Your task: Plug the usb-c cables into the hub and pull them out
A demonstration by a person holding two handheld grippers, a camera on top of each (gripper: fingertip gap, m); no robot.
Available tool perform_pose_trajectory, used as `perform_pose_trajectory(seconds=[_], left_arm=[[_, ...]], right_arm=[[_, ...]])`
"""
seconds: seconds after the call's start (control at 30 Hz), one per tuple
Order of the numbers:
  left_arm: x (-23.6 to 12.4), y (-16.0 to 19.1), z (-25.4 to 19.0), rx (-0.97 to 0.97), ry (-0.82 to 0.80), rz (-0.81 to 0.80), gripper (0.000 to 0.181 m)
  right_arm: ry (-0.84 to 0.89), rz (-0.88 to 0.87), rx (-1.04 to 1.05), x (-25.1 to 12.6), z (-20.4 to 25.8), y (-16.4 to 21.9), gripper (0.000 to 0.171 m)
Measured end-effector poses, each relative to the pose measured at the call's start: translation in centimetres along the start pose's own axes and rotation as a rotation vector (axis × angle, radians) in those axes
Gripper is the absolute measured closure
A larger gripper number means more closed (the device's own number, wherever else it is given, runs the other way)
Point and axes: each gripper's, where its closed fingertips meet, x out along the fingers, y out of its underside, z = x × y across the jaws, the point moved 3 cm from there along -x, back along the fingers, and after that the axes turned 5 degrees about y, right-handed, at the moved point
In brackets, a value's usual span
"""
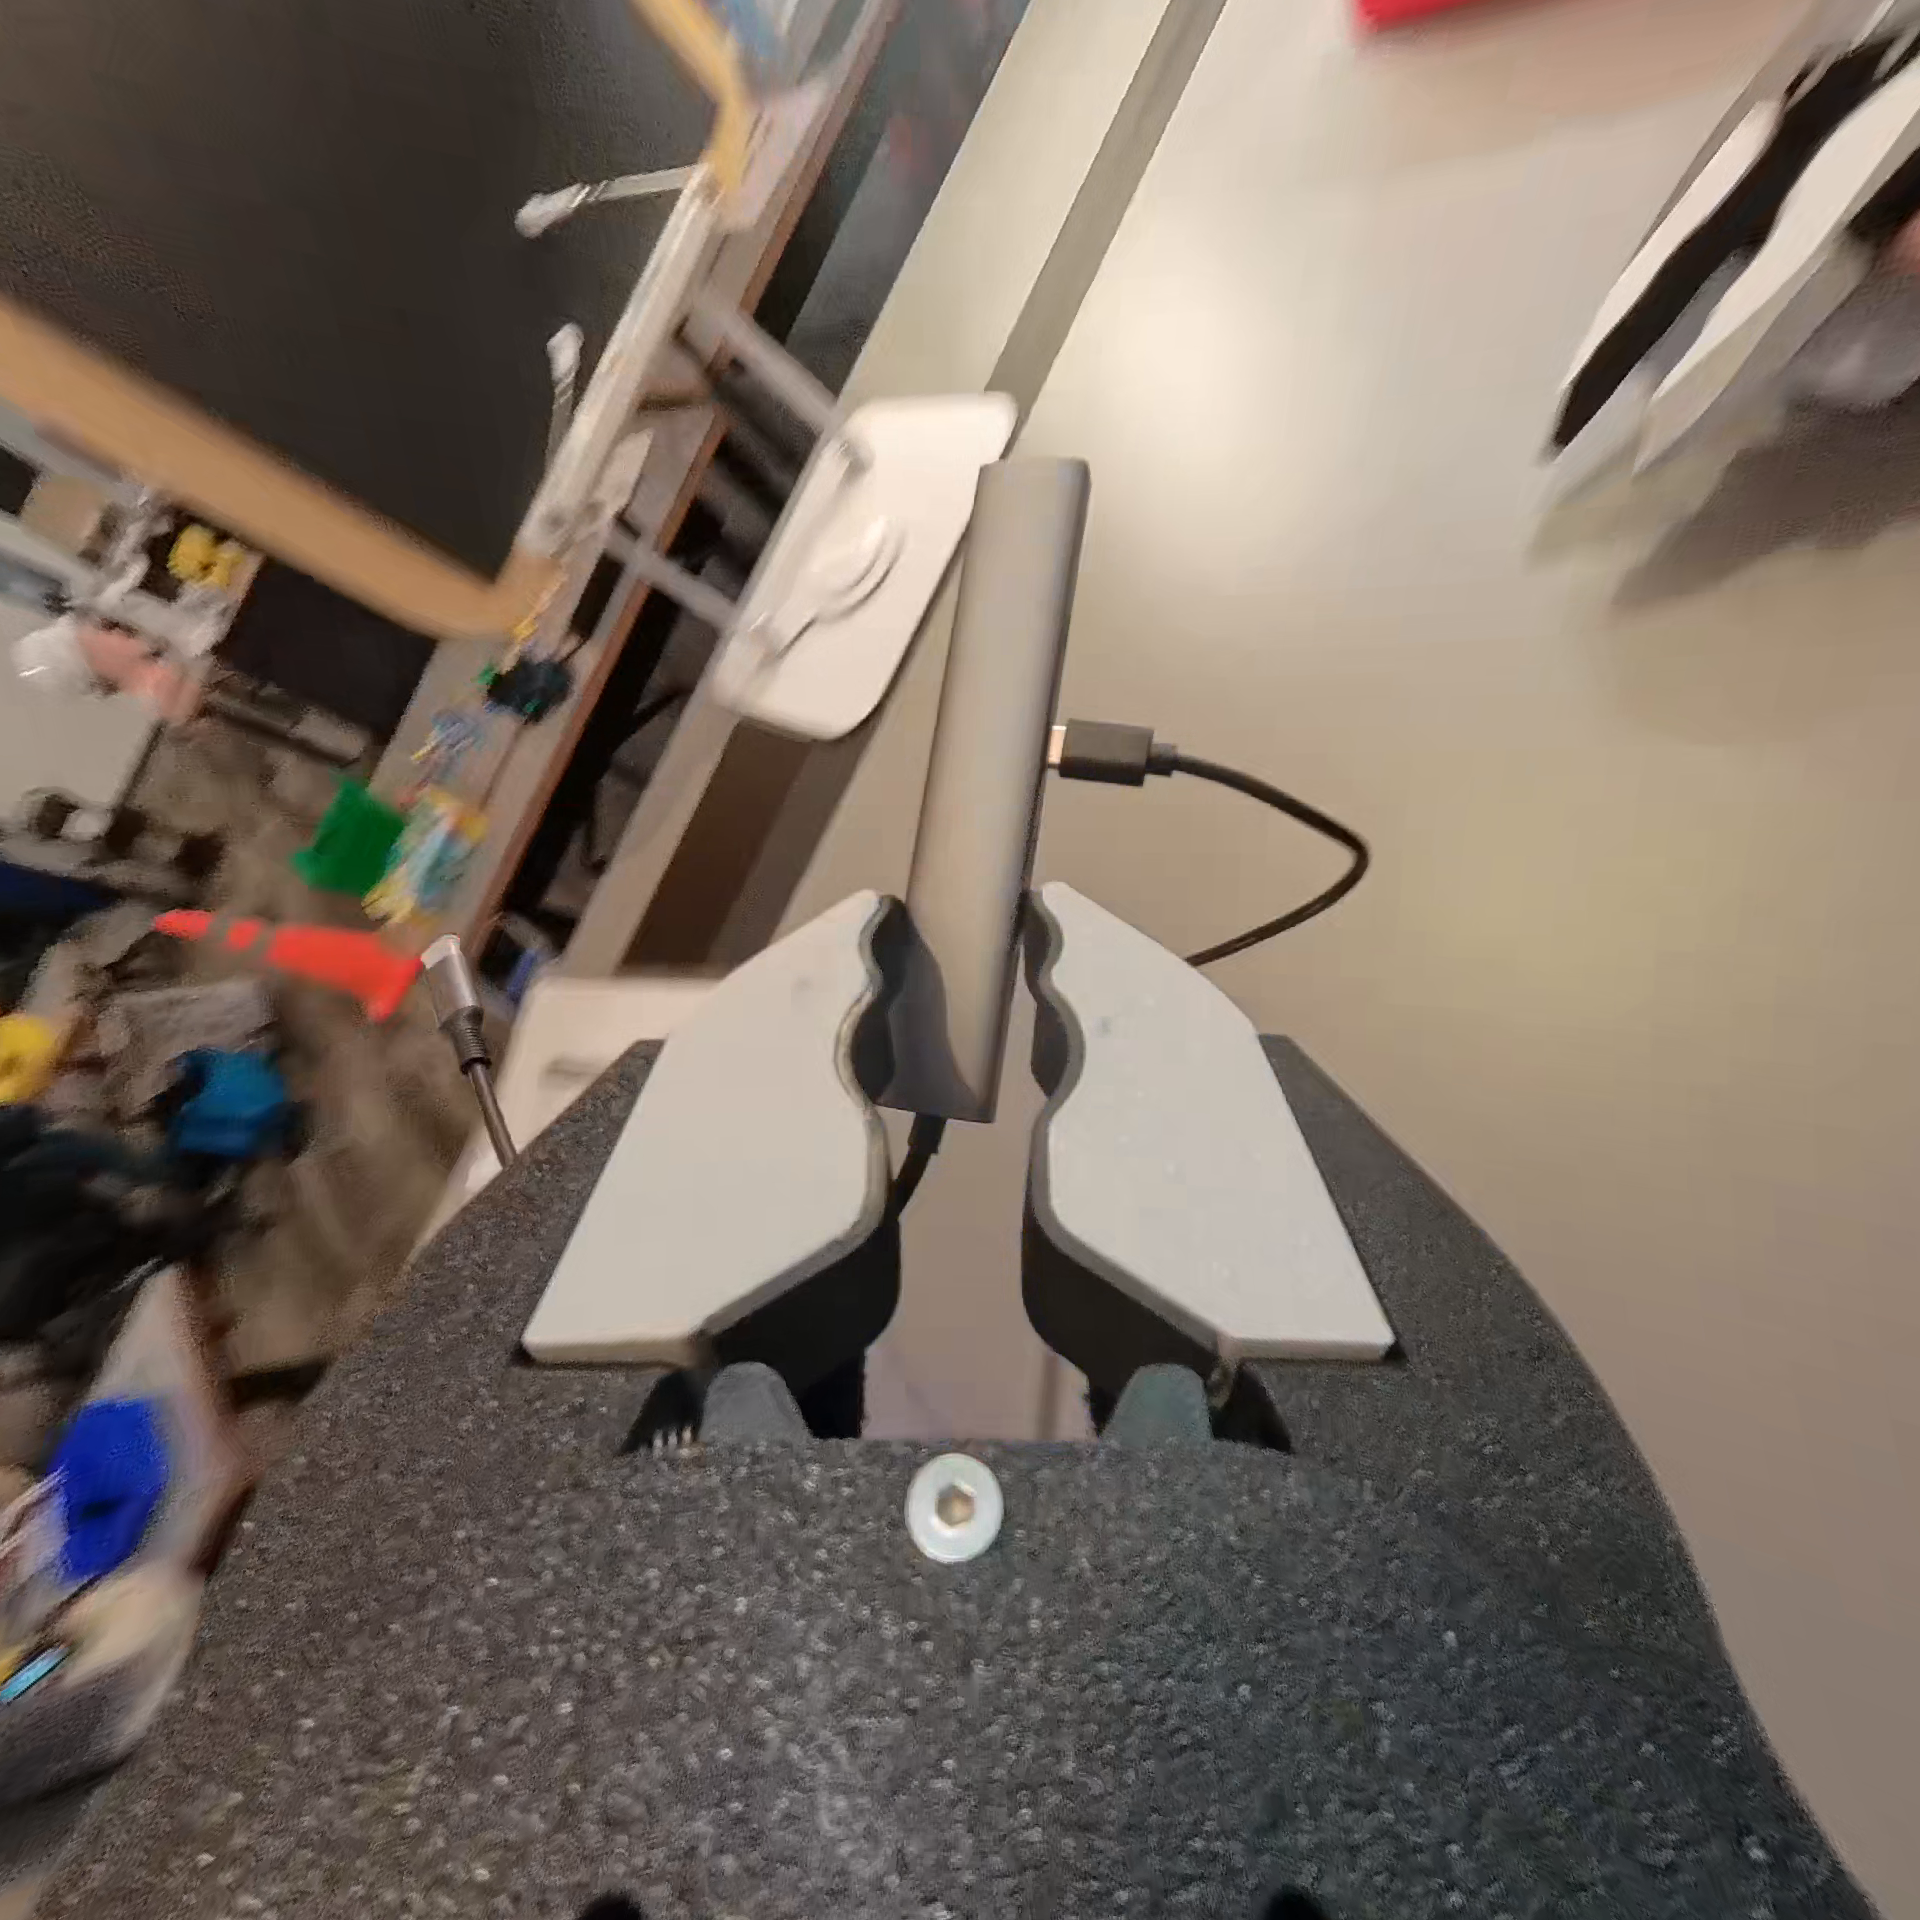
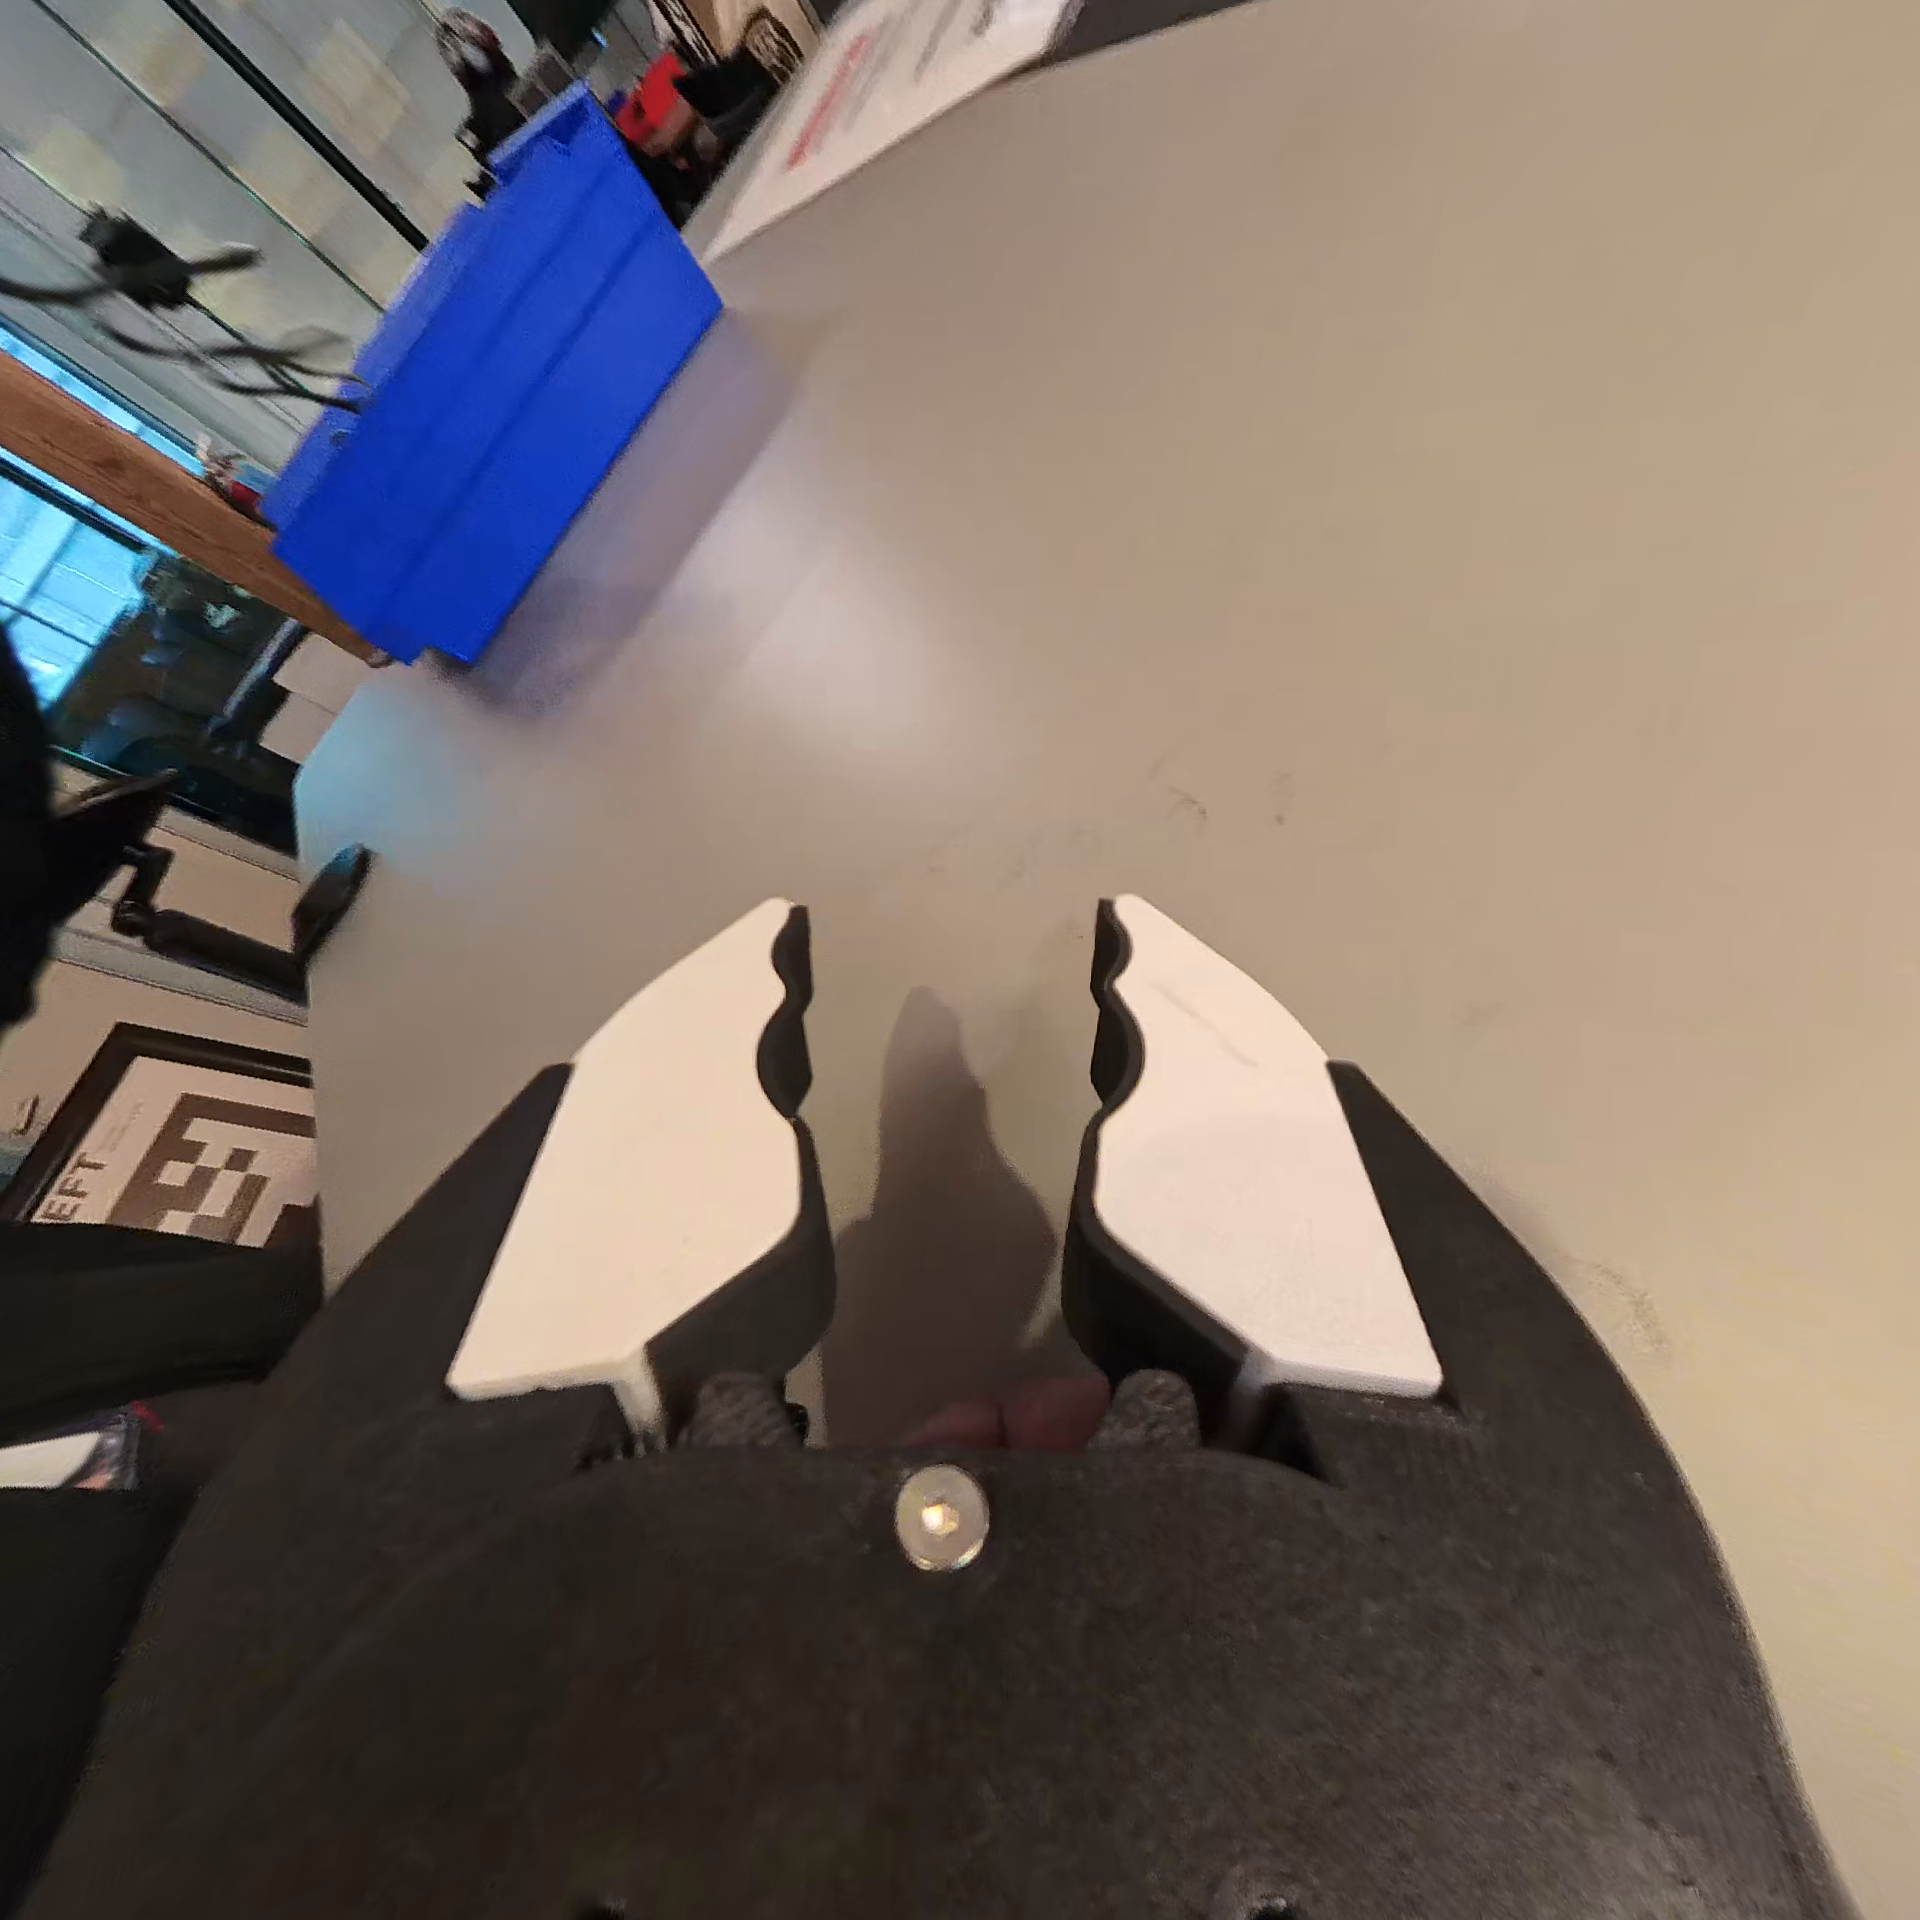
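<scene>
In the left wrist view my left gripper [image 1: 961,914] is shut on the near end of a slim grey hub [image 1: 1003,727] and holds it above the table, pointing away from me. A black usb-c cable [image 1: 1278,821] sits with its plug [image 1: 1107,750] in the hub's right side and loops down to the right. A second cable with a braided grey plug [image 1: 457,982] hangs at the left, not in the hub. My right gripper shows blurred at the upper right [image 1: 1600,426]. In the right wrist view my right gripper [image 2: 951,914] is open and empty over the bare table [image 2: 1351,520].
A white rounded pad [image 1: 862,571] lies behind the hub near the table's left edge. A blue bin [image 2: 499,416] stands at the far left of the table. White sheets [image 2: 883,83] lie at the far edge. Clutter and an orange cone [image 1: 301,951] lie beyond the table edge. The grippers' ends are close to 30 cm from one another.
</scene>
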Motion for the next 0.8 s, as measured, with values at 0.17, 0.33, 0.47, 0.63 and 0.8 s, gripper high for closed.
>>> perform_pose_trajectory(seconds=[0.17,0.33,0.47,0.63,0.8], left_arm=[[9.2,-3.6,-7.7,-0.156,0.151,-0.149,0.159],[14.9,-5.2,-13.6,-0.272,0.210,-0.183,0.159],[17.0,-5.7,-16.4,-0.312,0.193,-0.184,0.159],[18.2,-5.3,-18.2,-0.331,0.119,-0.180,0.159],[18.7,-4.6,-19.9,-0.335,0.053,-0.185,0.159]], right_arm=[[-0.117,-0.157,0.006,-2.2,1.5,-0.4,0.115],[-0.216,-0.250,0.072,-4.3,2.0,-0.3,0.114],[-0.275,-0.193,0.087,-3.9,2.4,0.0,0.113],[-0.327,-0.094,0.135,-3.0,2.3,0.3,0.115],[-0.300,-0.028,0.181,-2.2,1.7,0.7,0.130]])
